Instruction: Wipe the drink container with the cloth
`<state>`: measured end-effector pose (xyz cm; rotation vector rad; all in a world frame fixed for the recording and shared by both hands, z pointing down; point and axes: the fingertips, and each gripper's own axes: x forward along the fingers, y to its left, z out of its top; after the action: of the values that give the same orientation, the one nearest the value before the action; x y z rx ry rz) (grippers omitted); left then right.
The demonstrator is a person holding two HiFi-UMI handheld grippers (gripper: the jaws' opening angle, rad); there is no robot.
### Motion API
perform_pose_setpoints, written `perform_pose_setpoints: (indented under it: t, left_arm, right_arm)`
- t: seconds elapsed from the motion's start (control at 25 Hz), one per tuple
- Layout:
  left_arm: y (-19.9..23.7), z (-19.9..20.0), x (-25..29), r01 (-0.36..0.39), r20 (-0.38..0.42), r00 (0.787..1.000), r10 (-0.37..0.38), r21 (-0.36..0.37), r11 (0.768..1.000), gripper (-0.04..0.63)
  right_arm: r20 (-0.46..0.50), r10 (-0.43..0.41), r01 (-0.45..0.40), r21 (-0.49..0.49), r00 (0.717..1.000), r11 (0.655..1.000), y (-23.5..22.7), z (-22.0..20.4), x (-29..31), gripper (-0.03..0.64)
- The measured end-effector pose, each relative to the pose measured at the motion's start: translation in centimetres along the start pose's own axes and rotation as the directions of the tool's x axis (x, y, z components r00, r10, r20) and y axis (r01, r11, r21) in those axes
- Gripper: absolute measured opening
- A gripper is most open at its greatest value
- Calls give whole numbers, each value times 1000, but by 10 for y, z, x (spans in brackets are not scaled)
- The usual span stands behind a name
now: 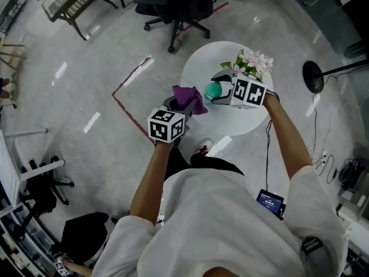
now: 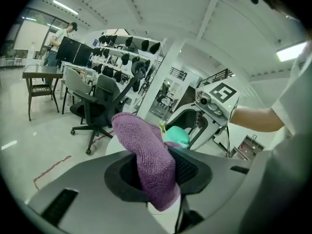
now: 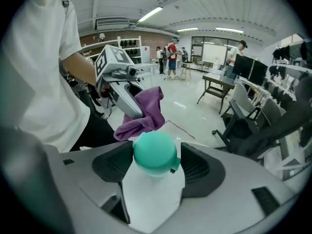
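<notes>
The left claw [image 2: 156,172] is pinching a purple cloth [image 2: 144,145], its pads pressed on the fabric, and the loose end is flopping up and over in front of it. The right claw [image 3: 155,167] is gripping the drink container [image 3: 154,152], spread wide around the white body, with the teal cap pointing away from the hand. Both are hanging over the near edge of the round white surface [image 1: 199,68], where a bunch of pink flowers [image 1: 253,62] is sitting at the far side. The cloth is hovering just beside the teal cap; I cannot tell whether it is touching. A black office chair [image 1: 181,4] is standing beyond.
</notes>
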<state>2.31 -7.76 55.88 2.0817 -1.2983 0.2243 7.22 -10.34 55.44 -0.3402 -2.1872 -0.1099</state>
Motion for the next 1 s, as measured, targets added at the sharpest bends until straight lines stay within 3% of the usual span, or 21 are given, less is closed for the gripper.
perform_pose_setpoints:
  t: [0.16, 0.28, 0.4, 0.64, 0.8, 0.92, 1.0]
  left_arm:
    - [-3, 9, 9, 56, -10, 998, -56, 26, 998, 133]
    - [-3, 18, 20, 91, -13, 996, -90, 56, 994, 133]
    - [2, 26, 31, 125, -11, 992, -125, 80, 989, 133]
    - [10, 29, 61, 212, -64, 977, -205, 122, 970, 133]
    - [15, 27, 76, 290, -114, 955, -275, 151, 945, 133]
    - [20, 21, 90, 346, -162, 933, -321, 166, 923, 133]
    - [24, 14, 98, 382, -192, 917, -351, 162, 910, 133]
  right_arm:
    - [47, -165, 154, 184, 985, 971, -9, 1, -2, 318]
    - [45, -288, 258, 327, 957, 909, -14, -3, -5, 319]
    - [10, -381, 335, 456, 924, 824, -20, -4, -6, 321]
    - [-110, -529, 456, 670, 841, 586, -32, -16, -9, 322]
    - [-221, -587, 506, 774, 779, 380, -37, -21, -11, 322]
    - [-310, -585, 515, 828, 750, 221, -40, -27, -11, 322]
    - [-357, -578, 515, 847, 734, 133, -41, -30, -12, 322]
